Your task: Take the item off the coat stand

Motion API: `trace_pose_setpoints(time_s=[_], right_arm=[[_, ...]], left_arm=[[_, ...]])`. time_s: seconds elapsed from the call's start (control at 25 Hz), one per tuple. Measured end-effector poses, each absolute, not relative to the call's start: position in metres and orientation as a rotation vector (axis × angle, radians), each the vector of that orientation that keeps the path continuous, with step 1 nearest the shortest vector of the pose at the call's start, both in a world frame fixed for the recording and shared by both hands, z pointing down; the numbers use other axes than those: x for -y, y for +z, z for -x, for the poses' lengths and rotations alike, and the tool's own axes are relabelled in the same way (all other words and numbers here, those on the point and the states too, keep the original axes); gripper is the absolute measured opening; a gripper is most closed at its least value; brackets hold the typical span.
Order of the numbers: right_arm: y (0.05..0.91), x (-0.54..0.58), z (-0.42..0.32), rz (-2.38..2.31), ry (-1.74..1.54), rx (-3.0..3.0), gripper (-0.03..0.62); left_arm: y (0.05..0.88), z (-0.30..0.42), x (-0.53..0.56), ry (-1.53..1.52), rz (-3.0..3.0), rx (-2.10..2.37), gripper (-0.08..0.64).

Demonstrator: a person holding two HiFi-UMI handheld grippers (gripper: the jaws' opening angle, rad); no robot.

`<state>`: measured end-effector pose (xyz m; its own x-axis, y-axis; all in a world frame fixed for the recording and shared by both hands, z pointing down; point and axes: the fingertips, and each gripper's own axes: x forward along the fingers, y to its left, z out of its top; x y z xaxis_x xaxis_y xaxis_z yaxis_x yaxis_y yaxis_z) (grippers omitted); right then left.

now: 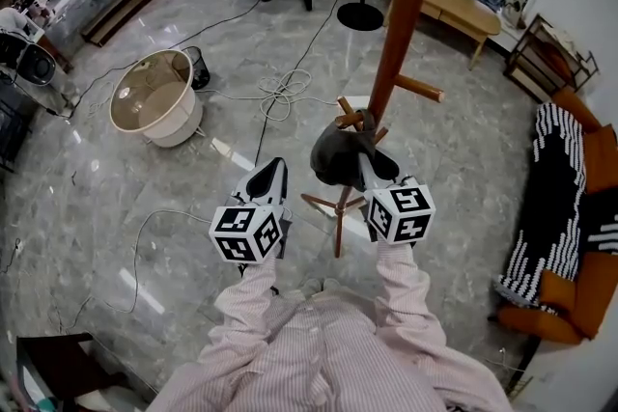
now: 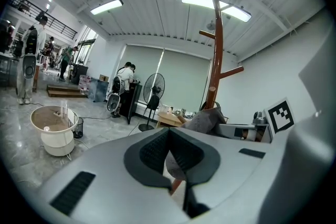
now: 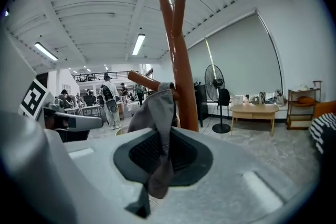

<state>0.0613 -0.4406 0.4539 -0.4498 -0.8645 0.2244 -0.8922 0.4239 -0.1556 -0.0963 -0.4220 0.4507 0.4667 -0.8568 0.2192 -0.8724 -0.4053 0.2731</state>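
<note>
A dark grey cap (image 1: pixel 336 154) hangs on a low peg (image 1: pixel 348 118) of the reddish-brown wooden coat stand (image 1: pixel 406 5). My right gripper (image 1: pixel 365 165) is right at the cap and shut on it. In the right gripper view a fold of the grey cap (image 3: pixel 157 113) runs down between the closed jaws of the right gripper (image 3: pixel 160 157), with the stand (image 3: pixel 181 50) just behind. My left gripper (image 1: pixel 268 177) hangs a little left of the cap, apart from it, jaws together and nothing in them. Its own view shows the cap (image 2: pixel 206 119) ahead to the right.
The stand's spread feet (image 1: pixel 338 207) lie just below my grippers. A round white tub (image 1: pixel 154 96) and loose cables (image 1: pixel 280 92) are on the marble floor to the left. A wooden bench (image 1: pixel 454 5) stands behind, an orange sofa with a striped cloth (image 1: pixel 570 207) at right.
</note>
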Motion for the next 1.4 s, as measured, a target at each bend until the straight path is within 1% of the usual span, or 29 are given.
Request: trace_pose_setpoints(time_s=[0.6,1.4], right_arm=[[0.417,0.427,-0.038,-1.554,0.293,2.637,0.025],[0.411,0.406,0.011,-1.477,0.239,2.692,0.025]], left_arm=[[0.432,0.108,0.409,0.015,-2.405,1.478,0.002],[0.421,0.155,0.385,0.001,-2.409,1.540,0.002]])
